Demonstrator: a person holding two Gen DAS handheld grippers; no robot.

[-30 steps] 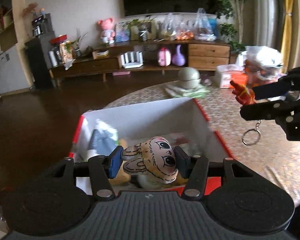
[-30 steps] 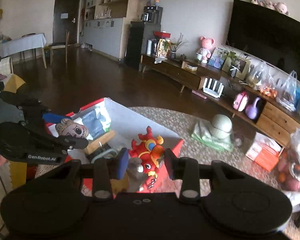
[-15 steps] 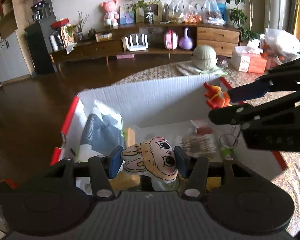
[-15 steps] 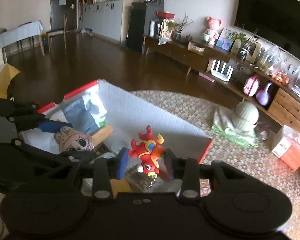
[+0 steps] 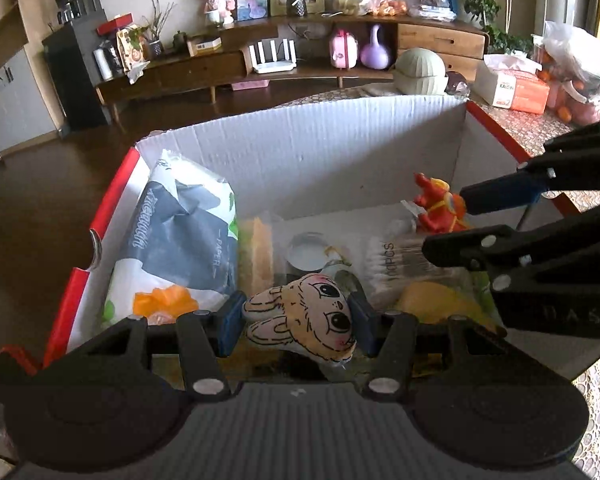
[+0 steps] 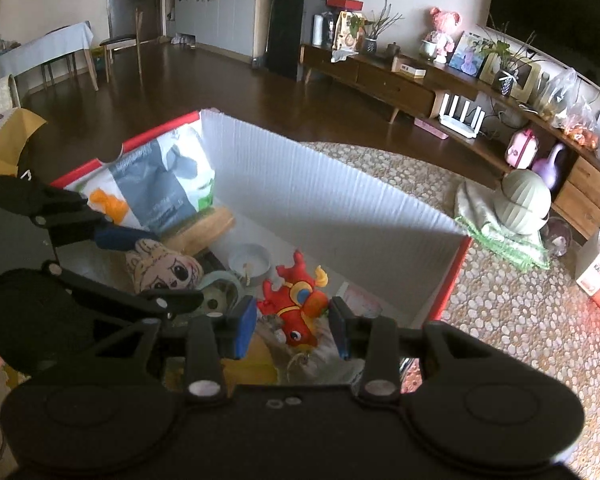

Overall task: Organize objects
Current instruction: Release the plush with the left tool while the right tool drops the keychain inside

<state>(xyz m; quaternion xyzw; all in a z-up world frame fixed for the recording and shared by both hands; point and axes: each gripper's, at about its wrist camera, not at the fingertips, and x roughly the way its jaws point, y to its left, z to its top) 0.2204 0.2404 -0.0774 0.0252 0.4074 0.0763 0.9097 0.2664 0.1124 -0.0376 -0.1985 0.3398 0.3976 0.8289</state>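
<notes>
A white corrugated box (image 5: 320,152) with red outer sides stands open below both grippers. My left gripper (image 5: 298,322) is shut on a beige rabbit-face plush (image 5: 312,312), held over the box's near side. In the right wrist view the same left gripper (image 6: 172,268) holds that rabbit plush (image 6: 168,270) at the left. My right gripper (image 6: 291,330) is shut on a red dragon toy (image 6: 296,304) above the box (image 6: 340,208) interior. From the left wrist view, the right gripper (image 5: 446,220) and dragon toy (image 5: 436,204) hang inside the box's right end.
Inside the box lie a tissue pack (image 5: 180,240), a yellowish block (image 5: 256,252), a round white lid (image 5: 308,250), a cotton-swab tub (image 5: 396,256) and something yellow (image 5: 436,308). An orange tissue carton (image 5: 512,88) and a green round object (image 5: 420,70) sit on the patterned tablecloth (image 6: 520,320) beyond.
Both grippers have come forward and down over the box. The right gripper carried the dragon toy from beside the box's right edge into its interior. Both toys stay gripped.
</notes>
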